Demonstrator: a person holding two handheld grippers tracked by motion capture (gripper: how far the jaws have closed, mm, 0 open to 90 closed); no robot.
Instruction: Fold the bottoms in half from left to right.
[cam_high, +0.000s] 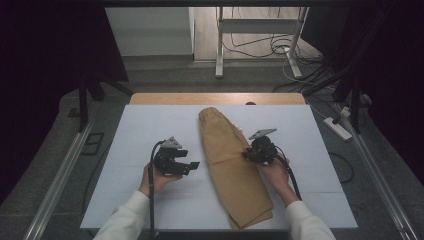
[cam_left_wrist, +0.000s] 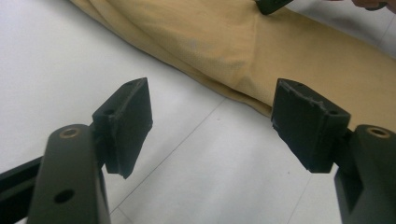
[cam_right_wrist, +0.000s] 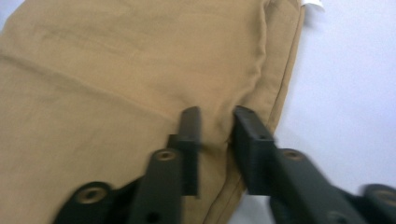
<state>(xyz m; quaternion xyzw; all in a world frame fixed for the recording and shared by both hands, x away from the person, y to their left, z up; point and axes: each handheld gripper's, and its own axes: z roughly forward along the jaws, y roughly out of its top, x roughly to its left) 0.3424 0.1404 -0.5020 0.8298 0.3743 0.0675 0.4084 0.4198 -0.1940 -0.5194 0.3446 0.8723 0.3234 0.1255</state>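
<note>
Centre frame, right gripper (cam_high: 251, 153) nipped shut on tan trousers (cam_high: 231, 165) edge; left gripper (cam_high: 189, 165), lower left, open, empty; lift the pinched fold slowly, evenly.

No readable text, label, brand, number or sign on anything here.

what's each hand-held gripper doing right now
Left hand-held gripper: open, nothing between the jaws, over the white table.
Right hand-held gripper: closed on a fold at the edge of the tan trousers.
</note>
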